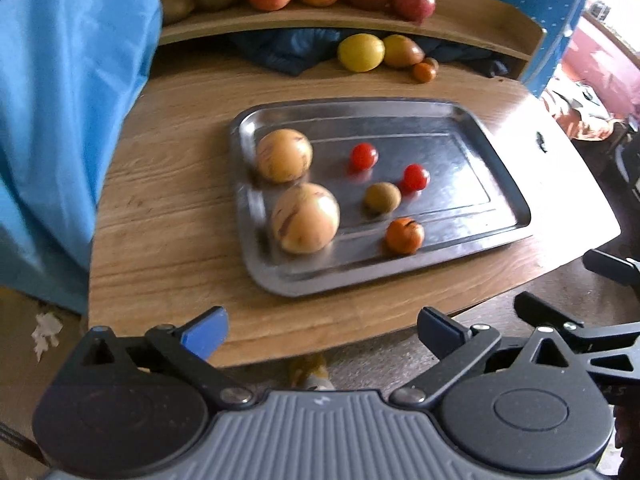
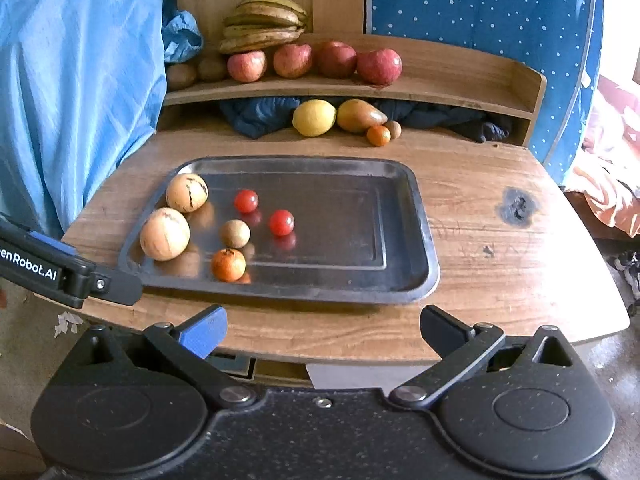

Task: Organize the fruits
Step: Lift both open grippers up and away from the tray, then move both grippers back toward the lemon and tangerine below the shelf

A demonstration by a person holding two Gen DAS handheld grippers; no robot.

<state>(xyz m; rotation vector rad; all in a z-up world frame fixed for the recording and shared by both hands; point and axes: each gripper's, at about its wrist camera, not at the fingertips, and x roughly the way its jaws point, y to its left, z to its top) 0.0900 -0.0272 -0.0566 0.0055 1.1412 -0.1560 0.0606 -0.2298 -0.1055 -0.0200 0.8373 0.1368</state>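
A metal tray (image 1: 500,184) (image 2: 400,240) lies on the wooden table. On its left part sit two pale streaked melons (image 1: 305,218) (image 2: 165,233), two red cherry tomatoes (image 1: 363,156) (image 2: 281,222), a brown kiwi (image 1: 382,197) (image 2: 235,233) and a small orange (image 1: 404,235) (image 2: 228,264). My left gripper (image 1: 322,330) is open and empty, at the table's front edge. My right gripper (image 2: 324,330) is open and empty, also at the front edge. The left gripper's finger (image 2: 72,268) shows at the left of the right wrist view.
A wooden shelf (image 2: 440,80) at the back holds several apples (image 2: 379,66), kiwis and bananas (image 2: 262,24). Under it lie a lemon (image 2: 314,117), a mango (image 2: 358,115), a small orange (image 2: 378,135) and dark cloth. Blue cloth (image 2: 80,80) hangs on the left.
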